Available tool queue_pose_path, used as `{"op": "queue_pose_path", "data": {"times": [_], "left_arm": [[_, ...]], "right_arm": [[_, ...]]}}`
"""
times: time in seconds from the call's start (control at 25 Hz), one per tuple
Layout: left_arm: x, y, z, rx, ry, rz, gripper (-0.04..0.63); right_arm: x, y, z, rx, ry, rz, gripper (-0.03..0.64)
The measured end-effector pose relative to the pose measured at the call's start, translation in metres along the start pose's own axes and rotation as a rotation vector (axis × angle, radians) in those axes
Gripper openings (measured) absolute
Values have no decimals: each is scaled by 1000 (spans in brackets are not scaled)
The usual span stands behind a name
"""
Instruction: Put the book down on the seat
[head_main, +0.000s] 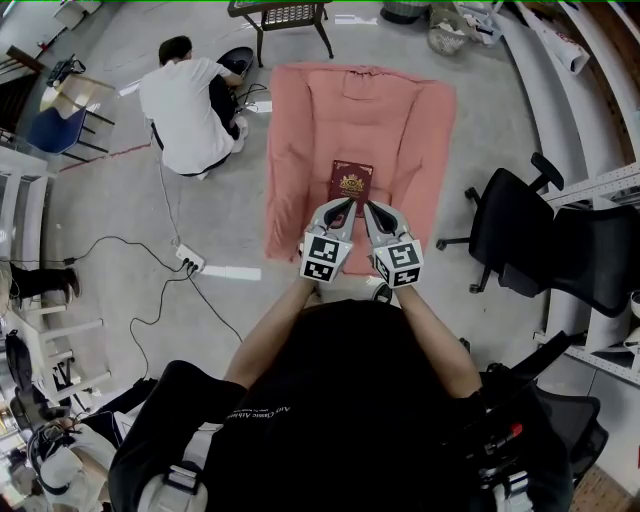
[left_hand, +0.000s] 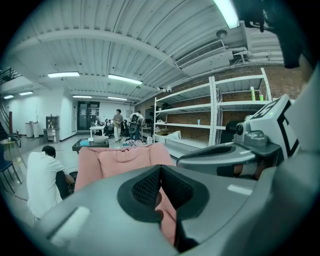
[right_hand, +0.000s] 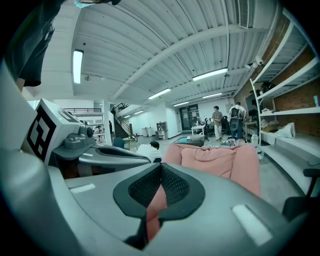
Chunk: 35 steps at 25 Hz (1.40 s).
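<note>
Book (head_main: 351, 183) lies cover up on the pink seat (head_main: 300, 150), near its middle. We hold the left gripper (head_main: 339, 209) and right gripper (head_main: 372, 210) side by side at its near edge, both clenched, jaws pressed together with nothing between them. Whether the tips touch the book we cannot tell. A person (head_main: 190, 100) crouches left of the seat; a chair (head_main: 520, 235) stands right.

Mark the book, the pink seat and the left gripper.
book (head_main: 351, 183), head view, middle of red cover
pink seat (head_main: 300, 150), head view, bare cushion left of book
left gripper (head_main: 340, 208), head view, tips of shut jaws
</note>
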<state>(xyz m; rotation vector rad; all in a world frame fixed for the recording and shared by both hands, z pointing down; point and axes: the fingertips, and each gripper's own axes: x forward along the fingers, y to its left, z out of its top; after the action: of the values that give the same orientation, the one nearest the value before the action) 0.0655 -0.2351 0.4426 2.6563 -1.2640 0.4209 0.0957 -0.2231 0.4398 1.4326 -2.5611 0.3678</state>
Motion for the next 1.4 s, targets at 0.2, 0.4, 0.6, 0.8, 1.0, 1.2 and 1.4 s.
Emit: {"op": "queue_pose_path", "data": {"times": [0.2,0.4,0.6,0.8,1.0,1.2,1.4], "left_arm": [[0,7,-14,-17,40,17,2],[-1,7,-33,-33,82,16,2],[0,1,-40,-36,108,2,2],[4,1,-36,-26,101,-8,2],[-3,-3,-36,-31,96,-7,2],[-2,-4,-36,-28,94,-4,2],[-4,-4,-31,-40,83,-1,2]], "right_arm": [[5,1,-13,-10,44,-2,14],[6,-1,-23,-12,64,-4,14],[5,-3,-24,7,70,-4,14],[7,-4,-22,8,64,-8,14],[1,0,-25,6,69,-8,14],[0,0,-25,2,66,-3,14],[-1,2,-26,7,70,0,14]]}}
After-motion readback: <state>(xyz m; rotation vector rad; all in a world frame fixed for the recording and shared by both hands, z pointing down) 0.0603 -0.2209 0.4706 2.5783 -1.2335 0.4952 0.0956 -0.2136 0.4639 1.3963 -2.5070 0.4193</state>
